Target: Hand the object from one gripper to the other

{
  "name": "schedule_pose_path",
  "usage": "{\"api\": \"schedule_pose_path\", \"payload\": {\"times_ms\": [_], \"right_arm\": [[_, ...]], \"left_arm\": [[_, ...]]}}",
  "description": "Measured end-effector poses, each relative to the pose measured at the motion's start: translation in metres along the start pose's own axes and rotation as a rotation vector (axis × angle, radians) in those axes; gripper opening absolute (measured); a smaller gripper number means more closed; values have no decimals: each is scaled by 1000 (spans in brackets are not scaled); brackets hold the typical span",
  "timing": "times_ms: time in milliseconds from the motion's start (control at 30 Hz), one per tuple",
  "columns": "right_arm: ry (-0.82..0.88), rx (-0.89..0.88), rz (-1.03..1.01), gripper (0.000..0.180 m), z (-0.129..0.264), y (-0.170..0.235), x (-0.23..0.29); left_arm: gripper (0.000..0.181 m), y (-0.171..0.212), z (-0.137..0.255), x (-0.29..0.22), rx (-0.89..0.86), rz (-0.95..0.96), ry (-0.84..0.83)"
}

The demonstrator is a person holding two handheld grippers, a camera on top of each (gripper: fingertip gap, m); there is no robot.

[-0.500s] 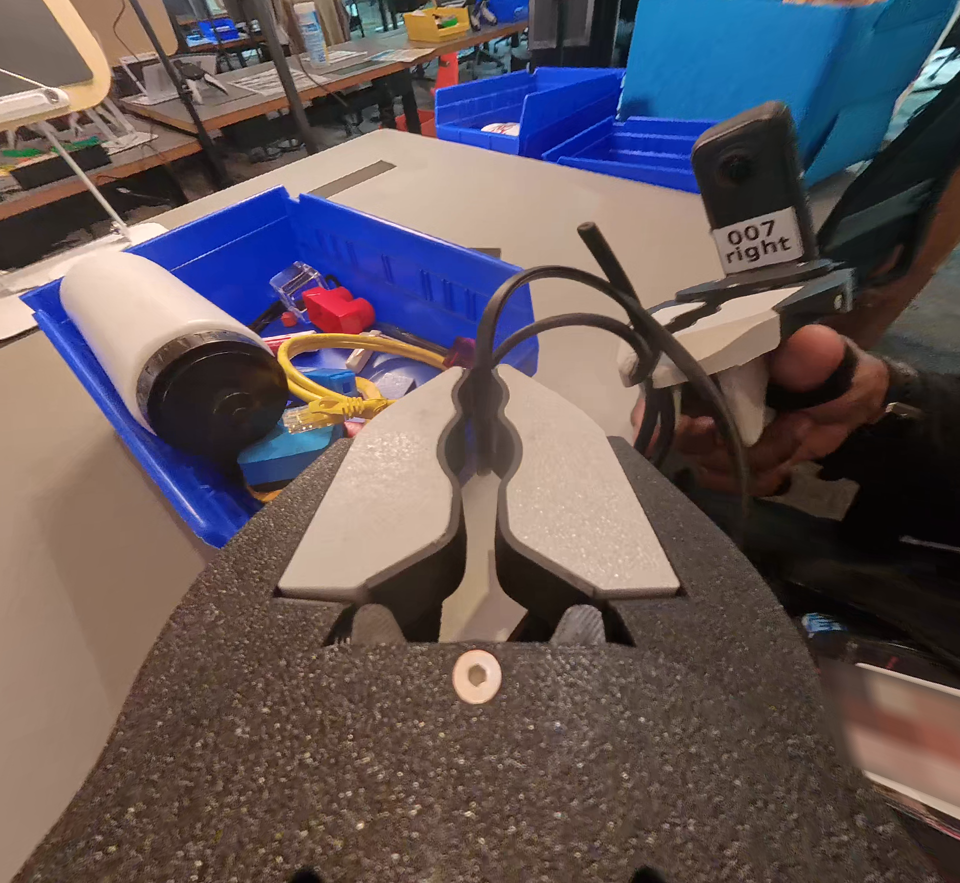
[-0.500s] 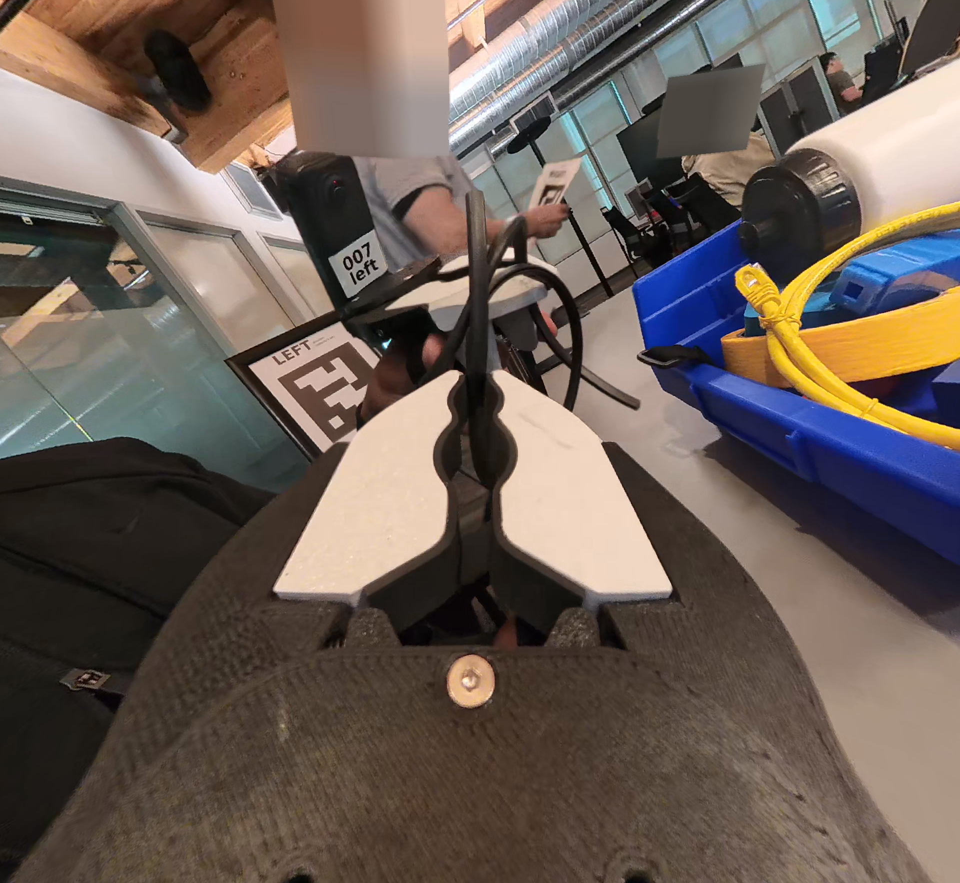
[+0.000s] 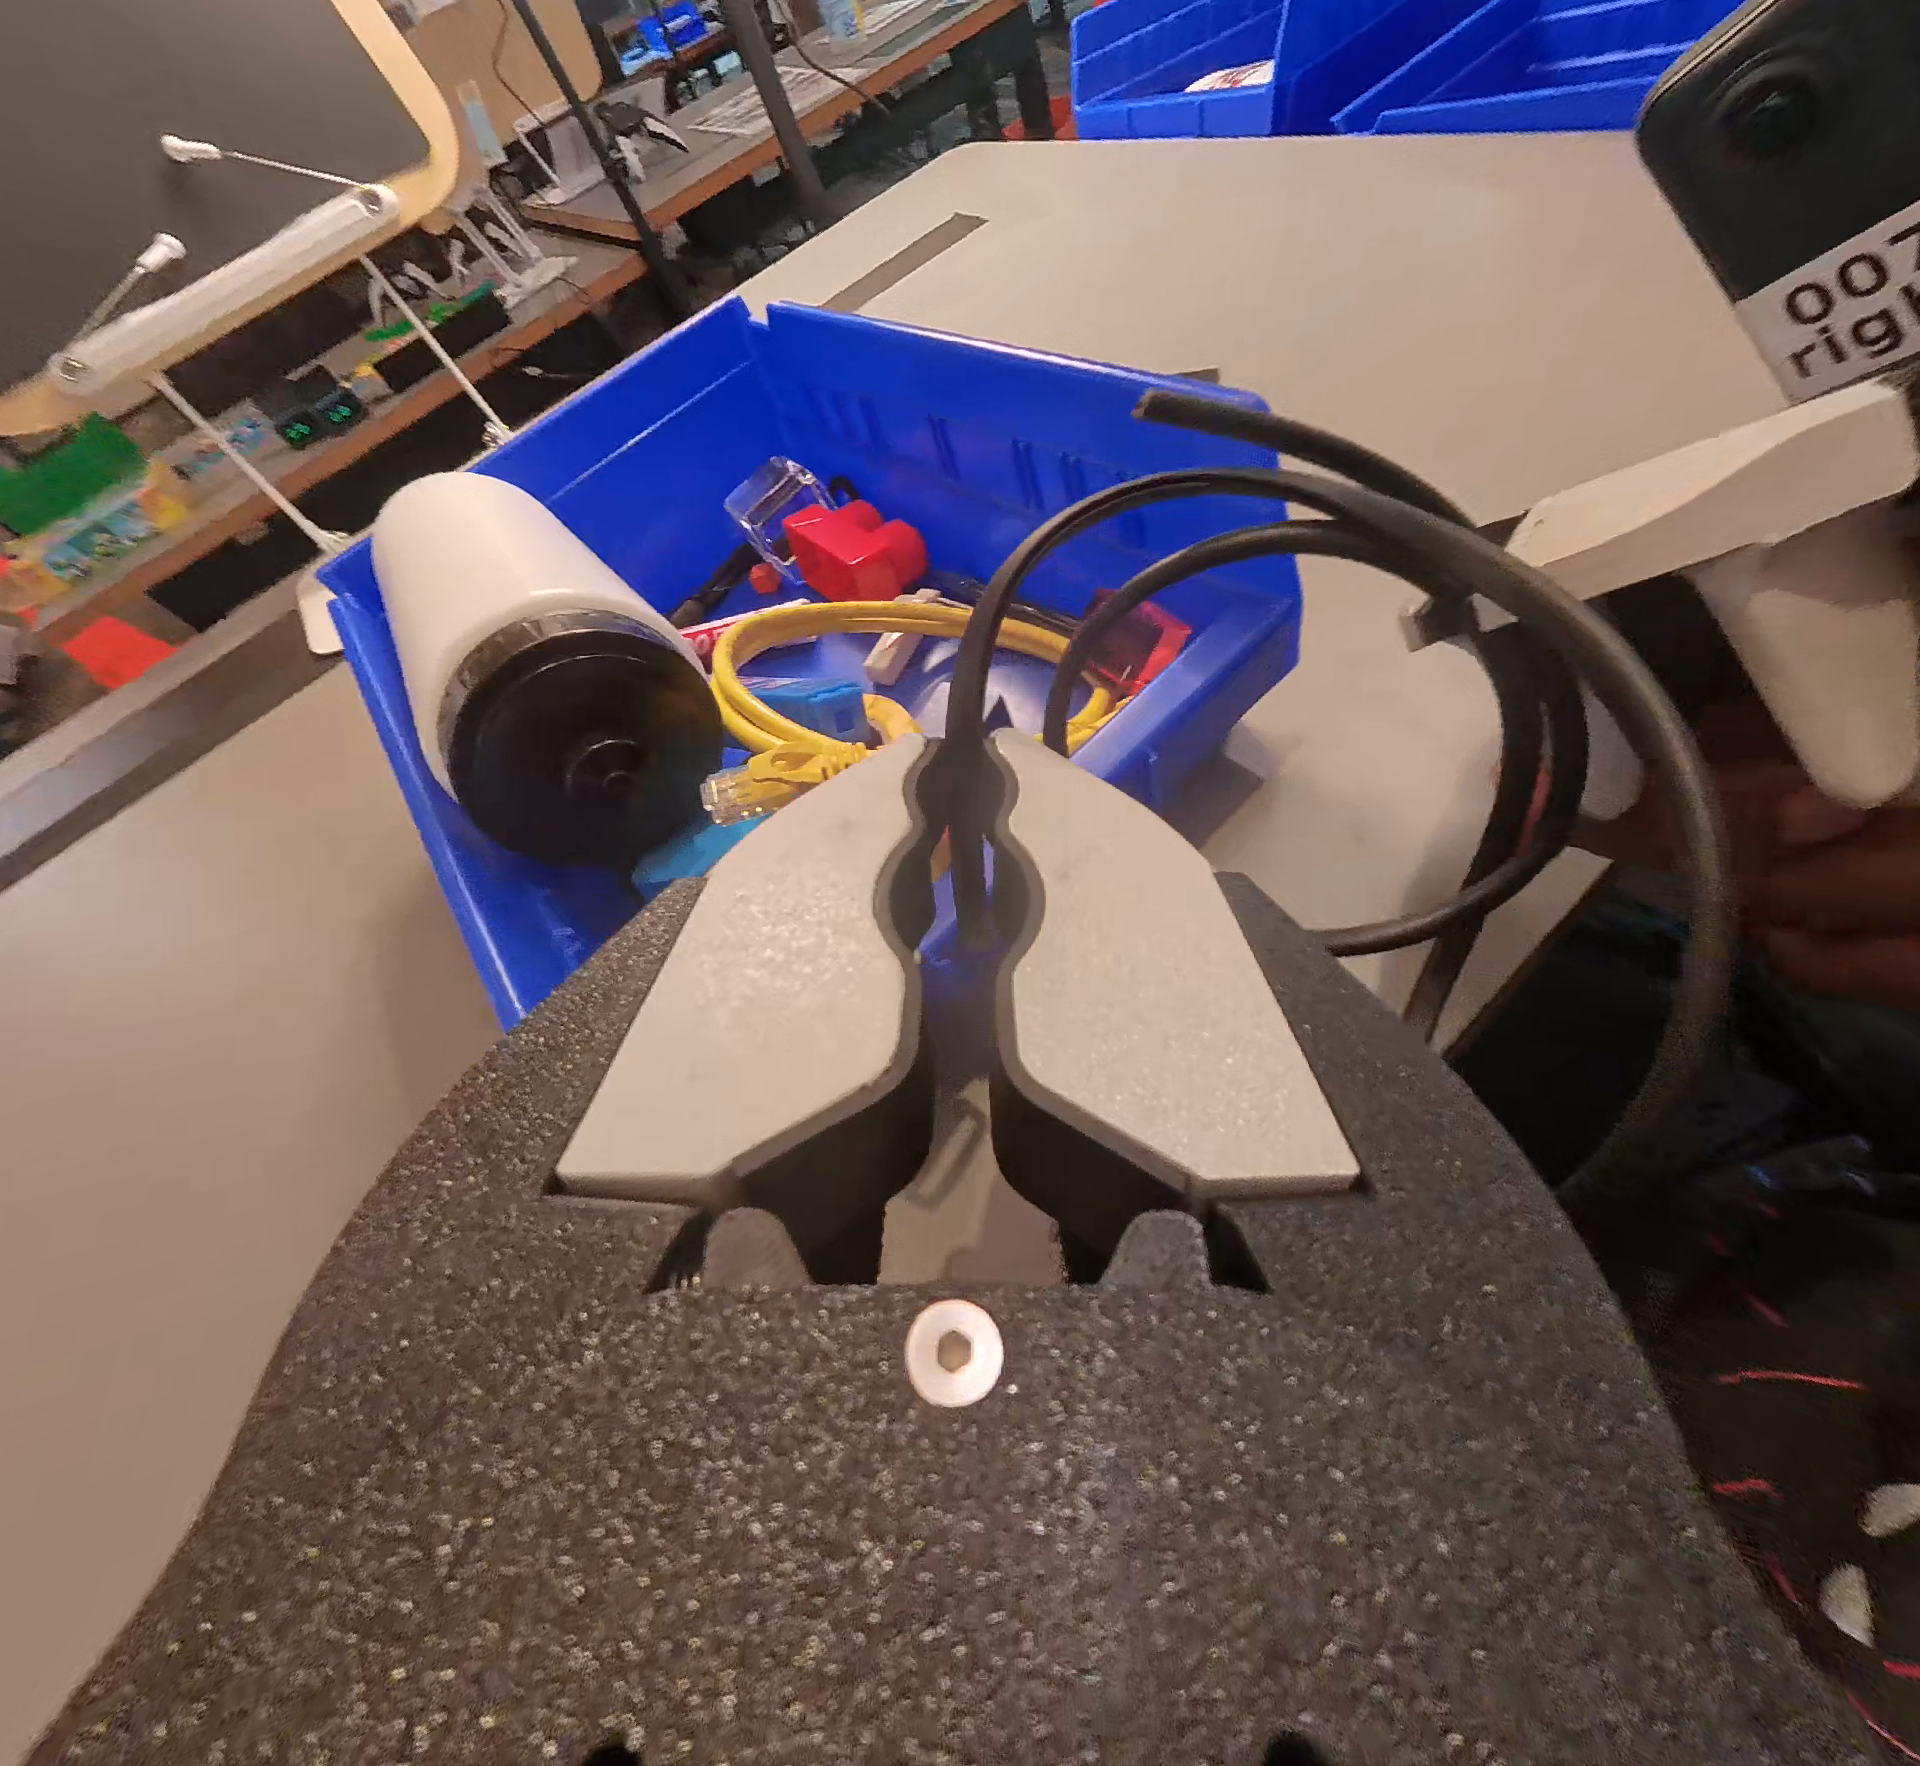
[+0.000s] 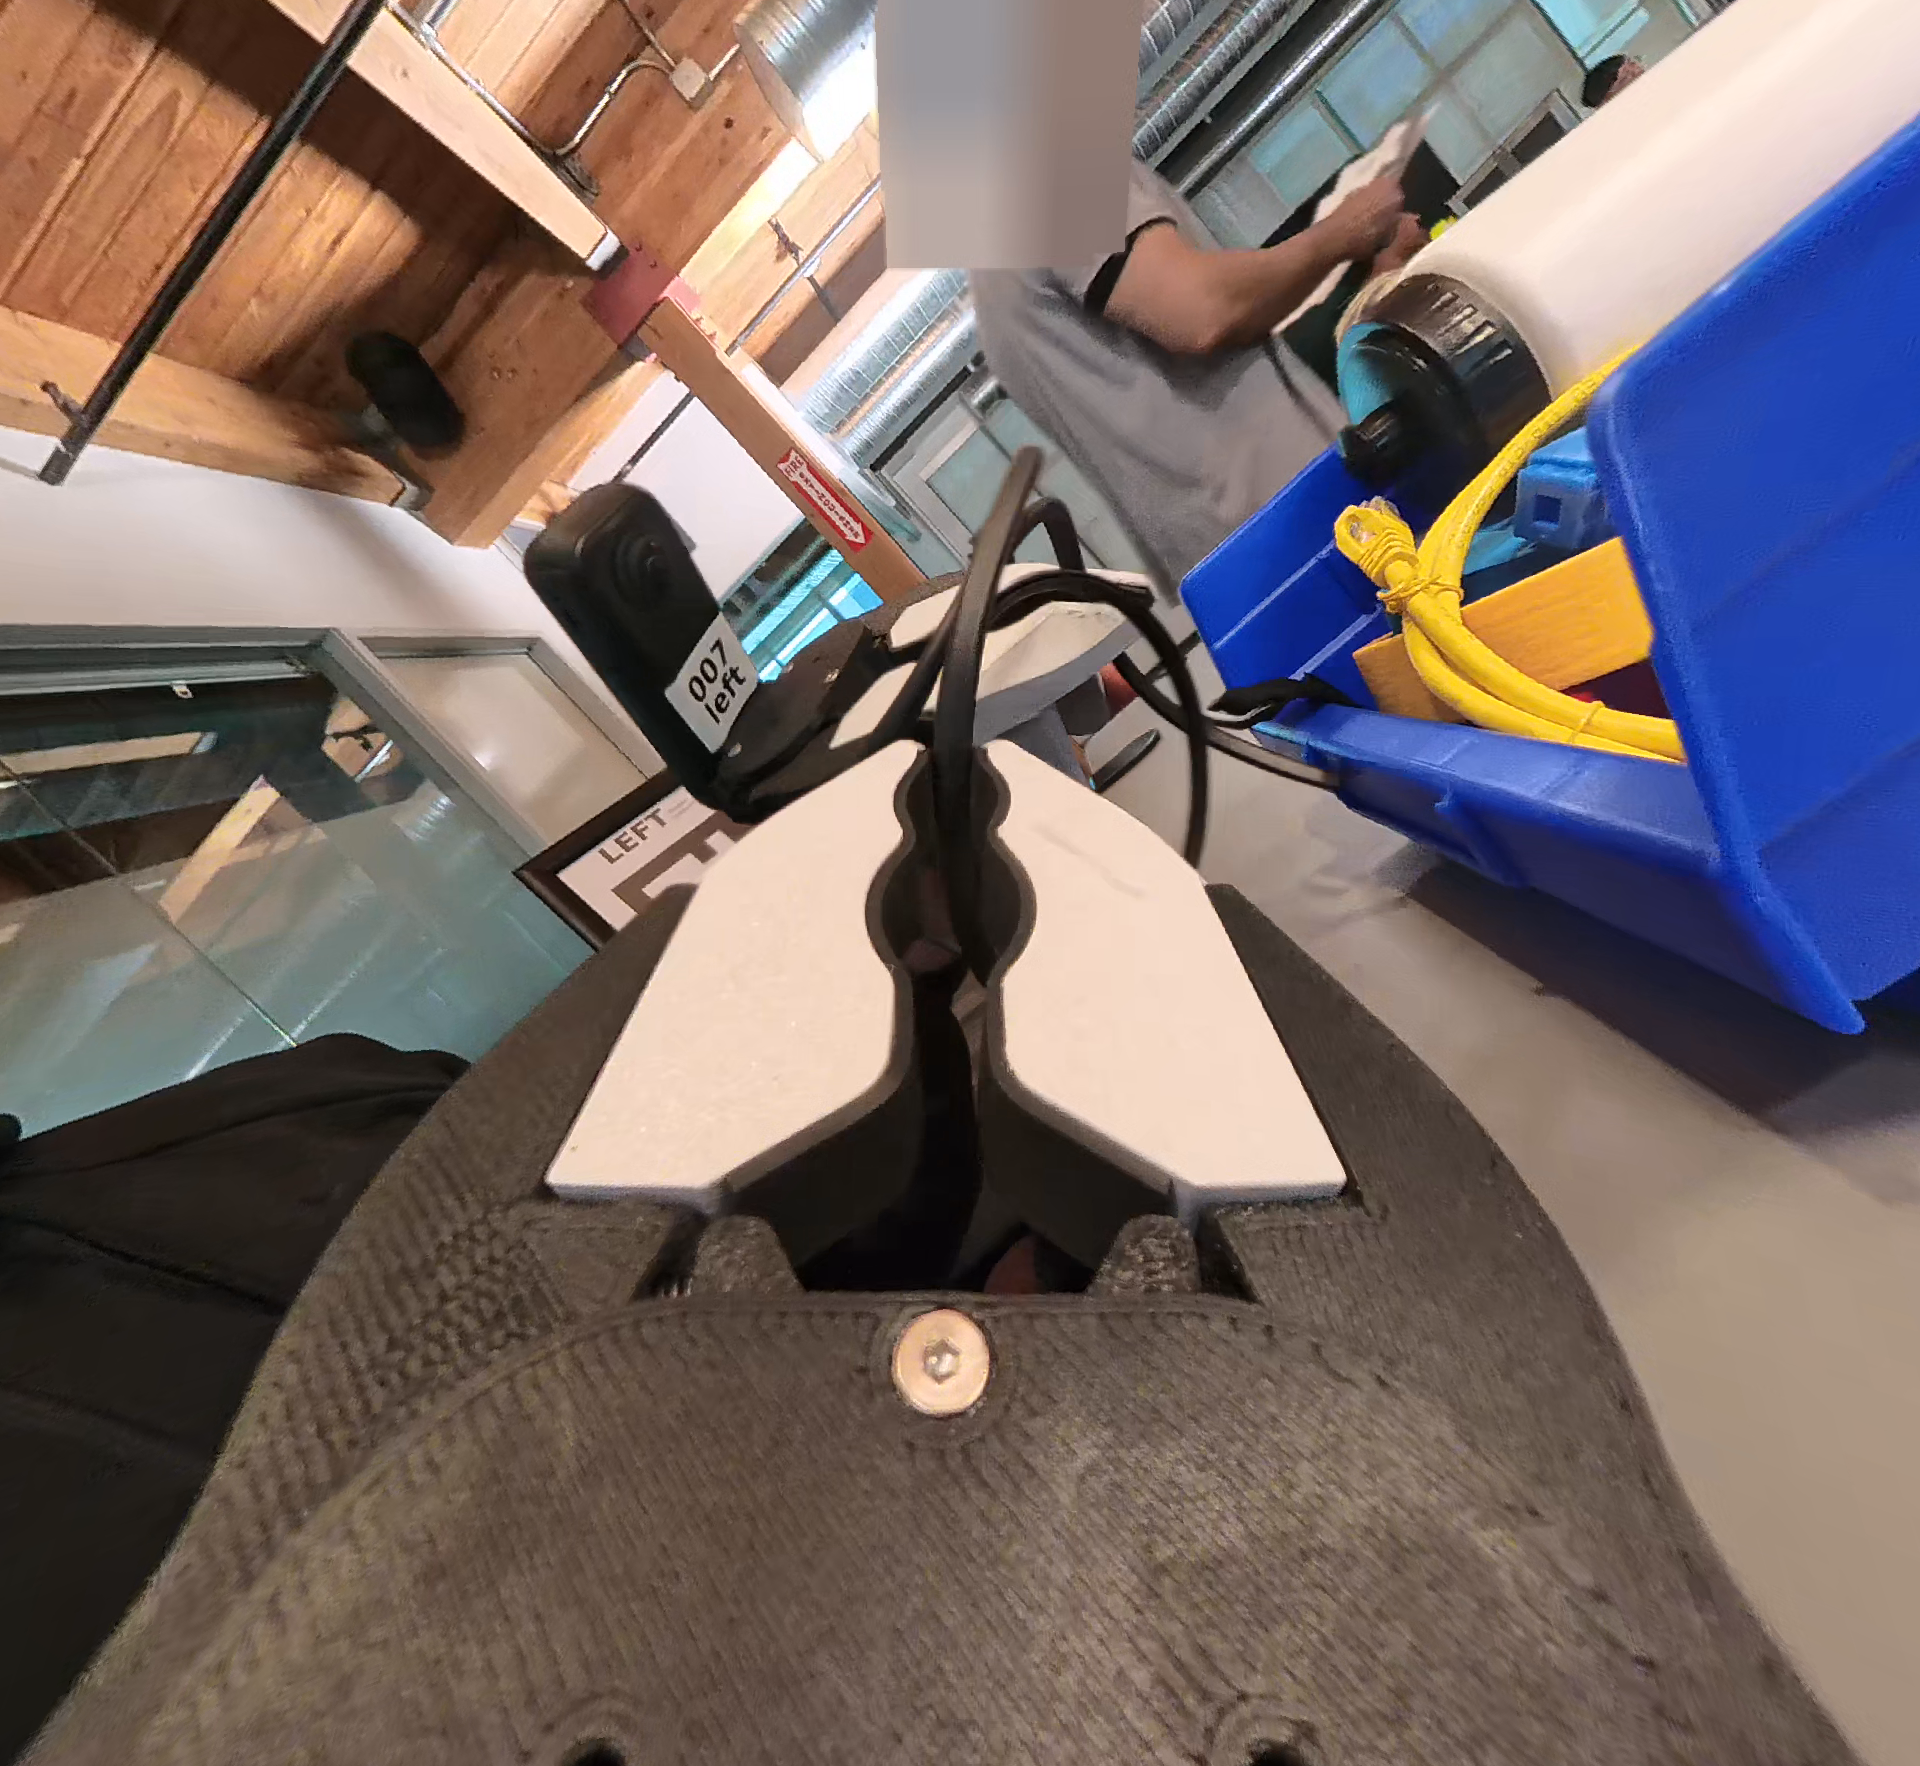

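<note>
Nearest to you, your left gripper (image 3: pixel 961 766) was closed on one strand of the thin black rubbery cable (image 3: pixel 1351 511), with its grey fingers (image 3: pixel 790 968) nearly touching. Your right gripper (image 4: pixel 951 766) was closed on another part of the same cable (image 4: pixel 961 677). So the cable was up in the air, off the table, held at two spots at once. Its loops curled between the two tools, and one loose end stuck out at the top.

I think the handover was about half done. Both tools had the cable, and neither had let go. What was left, as far as I could judge, was for one gripper to open and pull away, so the other held the cable alone. I could not tell from this which one was meant to keep it.

Just past your left gripper sat the blue plastic bin (image 3: pixel 1039 428) on the grey table (image 3: pixel 1351 262). Inside it lay a white roll with a black end cap (image 3: pixel 540 677), a coiled yellow network cable (image 3: pixel 831 636) and a small red plastic block (image 3: pixel 852 553). Farther off on the right were more blue bins (image 3: pixel 1351 23). Far behind your right gripper a person in a grey shirt (image 4: pixel 1122 386) stood near the windows.
</note>
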State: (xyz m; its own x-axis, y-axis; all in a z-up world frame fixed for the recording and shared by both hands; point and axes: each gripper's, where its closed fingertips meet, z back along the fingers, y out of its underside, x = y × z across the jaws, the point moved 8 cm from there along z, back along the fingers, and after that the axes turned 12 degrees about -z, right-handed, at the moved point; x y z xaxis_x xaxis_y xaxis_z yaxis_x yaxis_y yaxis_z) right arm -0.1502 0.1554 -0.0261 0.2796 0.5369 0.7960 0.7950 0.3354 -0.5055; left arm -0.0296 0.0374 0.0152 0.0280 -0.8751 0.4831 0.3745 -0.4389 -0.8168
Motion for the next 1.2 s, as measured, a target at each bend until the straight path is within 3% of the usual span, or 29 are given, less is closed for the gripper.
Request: {"api": "schedule_pose_path", "payload": {"times_ms": [433,933,1200], "right_arm": [[114,10,20,13,0,0,-5],[587,0,512,17,7,-8,1],[643,43,611,14,3,-2,4]], "left_arm": [[6,4,-15,-12,-13,-107,-29],[7,-2,-6,-20,-128,-128,172],[9,-6,-1,-25,-179,-137,230]]}}
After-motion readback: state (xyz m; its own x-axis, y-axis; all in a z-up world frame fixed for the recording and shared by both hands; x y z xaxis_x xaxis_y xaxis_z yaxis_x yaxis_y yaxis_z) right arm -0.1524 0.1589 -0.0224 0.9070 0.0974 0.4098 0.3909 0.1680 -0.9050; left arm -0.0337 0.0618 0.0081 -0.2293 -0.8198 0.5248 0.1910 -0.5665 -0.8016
